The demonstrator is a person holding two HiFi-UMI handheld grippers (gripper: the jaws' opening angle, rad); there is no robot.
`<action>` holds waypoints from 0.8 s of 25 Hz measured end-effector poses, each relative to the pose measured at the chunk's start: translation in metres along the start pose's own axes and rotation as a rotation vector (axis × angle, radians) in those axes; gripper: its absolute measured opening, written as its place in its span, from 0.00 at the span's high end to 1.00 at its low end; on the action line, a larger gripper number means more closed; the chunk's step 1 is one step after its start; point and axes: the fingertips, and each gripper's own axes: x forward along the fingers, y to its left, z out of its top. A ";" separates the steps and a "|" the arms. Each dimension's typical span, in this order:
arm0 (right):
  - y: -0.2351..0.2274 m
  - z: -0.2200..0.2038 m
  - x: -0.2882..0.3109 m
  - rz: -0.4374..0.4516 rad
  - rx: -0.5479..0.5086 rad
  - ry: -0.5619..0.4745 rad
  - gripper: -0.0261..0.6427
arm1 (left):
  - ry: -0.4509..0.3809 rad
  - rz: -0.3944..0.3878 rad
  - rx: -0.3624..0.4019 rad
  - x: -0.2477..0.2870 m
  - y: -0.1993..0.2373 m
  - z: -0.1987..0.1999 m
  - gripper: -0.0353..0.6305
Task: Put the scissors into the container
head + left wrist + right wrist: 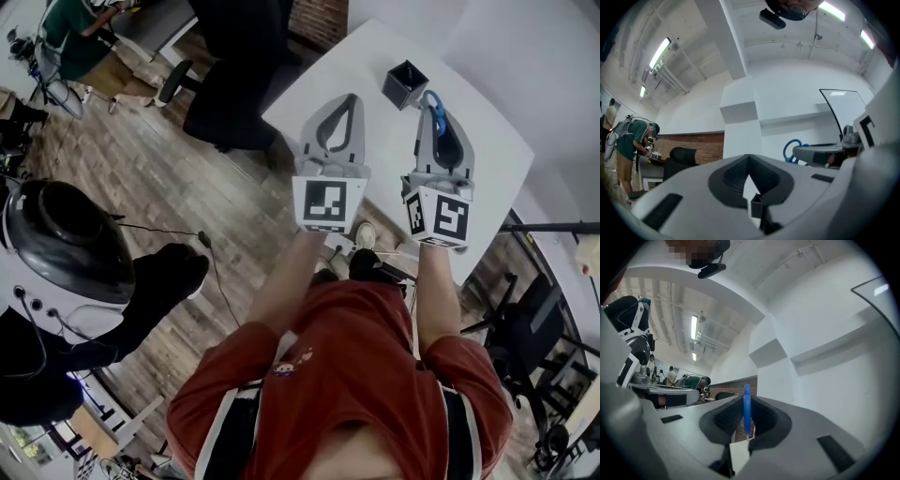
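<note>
The left tongs (351, 99) are pinched shut with nothing in them. The right tongs (431, 117) squeeze the one pair of scissors (434, 100). The scissors lie along the tongs, and their blue handle loops point far, toward the one black container (405, 82) on the white counter (375, 56).

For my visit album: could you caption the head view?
Seen from above: right claw holding blue scissors near a black container on a white table.
</note>
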 end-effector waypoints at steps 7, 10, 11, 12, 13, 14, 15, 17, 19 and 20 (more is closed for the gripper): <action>-0.023 -0.024 0.036 0.001 0.010 0.030 0.88 | 0.023 0.010 -0.019 0.040 0.002 -0.018 0.93; -0.031 -0.032 0.048 0.001 0.018 0.040 0.88 | 0.045 -0.003 0.013 0.056 0.004 -0.030 0.93; -0.033 -0.035 0.052 0.002 0.020 0.044 0.88 | 0.055 -0.006 0.016 0.061 0.004 -0.034 0.93; -0.036 -0.038 0.055 0.002 0.022 0.048 0.88 | 0.062 -0.005 0.011 0.065 0.003 -0.038 0.93; -0.039 -0.042 0.058 0.002 0.025 0.052 0.88 | 0.067 0.001 -0.003 0.069 0.003 -0.041 0.93; -0.042 -0.046 0.061 0.002 0.027 0.056 0.88 | 0.072 0.005 -0.012 0.074 0.002 -0.045 0.93; -0.045 -0.050 0.064 0.002 0.029 0.060 0.88 | 0.077 0.004 -0.010 0.078 0.002 -0.049 0.93; -0.051 -0.058 0.071 0.000 0.033 0.068 0.88 | 0.086 -0.005 0.004 0.086 0.000 -0.058 0.93; -0.057 -0.065 0.077 -0.002 0.039 0.077 0.88 | 0.096 -0.017 0.015 0.095 -0.001 -0.065 0.93; -0.060 -0.069 0.080 -0.003 0.042 0.081 0.88 | 0.098 -0.014 0.008 0.099 -0.001 -0.067 0.93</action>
